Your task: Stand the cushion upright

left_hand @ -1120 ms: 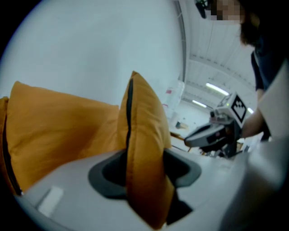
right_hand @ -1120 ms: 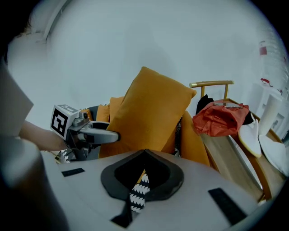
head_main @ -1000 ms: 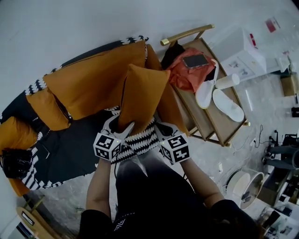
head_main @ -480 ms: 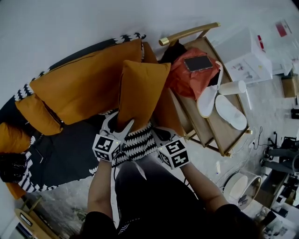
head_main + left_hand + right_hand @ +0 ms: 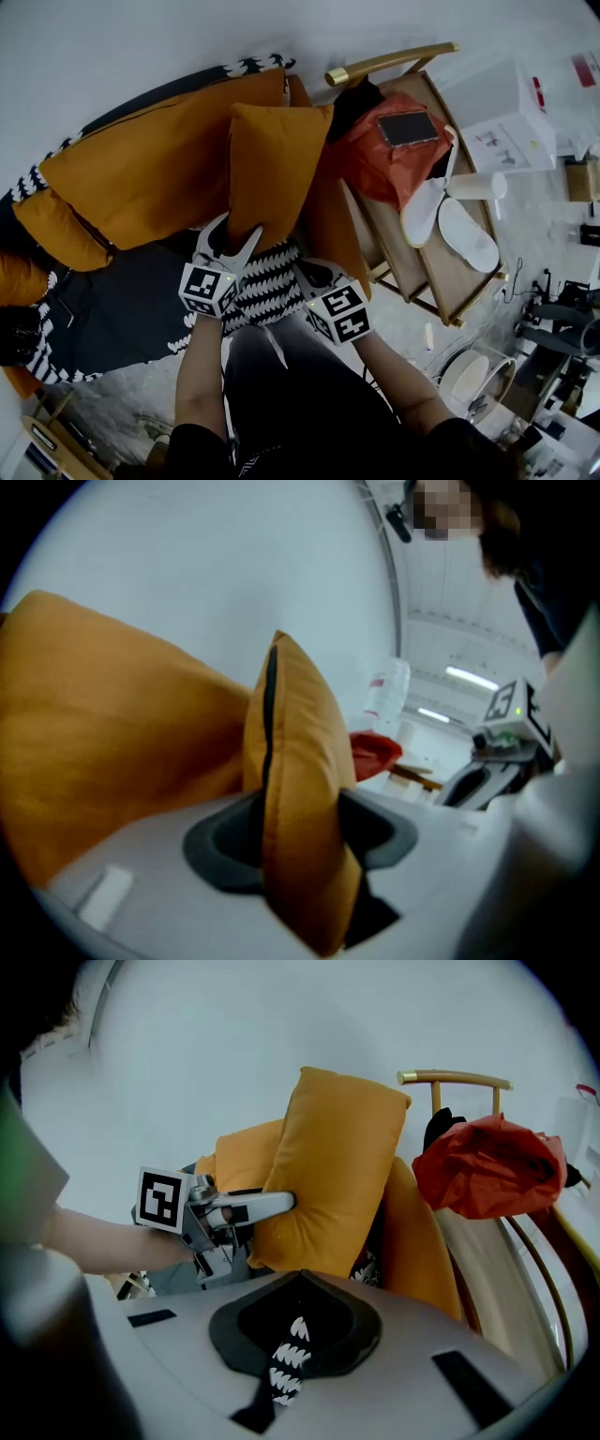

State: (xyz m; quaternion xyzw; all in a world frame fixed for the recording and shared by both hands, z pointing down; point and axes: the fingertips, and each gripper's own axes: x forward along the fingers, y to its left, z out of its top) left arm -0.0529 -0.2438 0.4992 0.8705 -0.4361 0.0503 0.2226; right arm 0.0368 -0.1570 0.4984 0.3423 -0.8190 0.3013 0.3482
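Head view: left claw (image 5: 234, 234) clamps cushion (image 5: 272, 169) at lower edge.

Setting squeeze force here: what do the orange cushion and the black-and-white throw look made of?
The orange cushion looks like matte woven cloth over soft filling: it dents where the left gripper pinches its edge, beside a dark seam line. The black-and-white throw looks like soft, limp textile, perhaps knitted: a thin strip of it lies folded in the right gripper.

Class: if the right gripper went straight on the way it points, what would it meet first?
Probably the lower part of the upright orange cushion, just beyond the patterned fabric in its jaws; depth is unclear.
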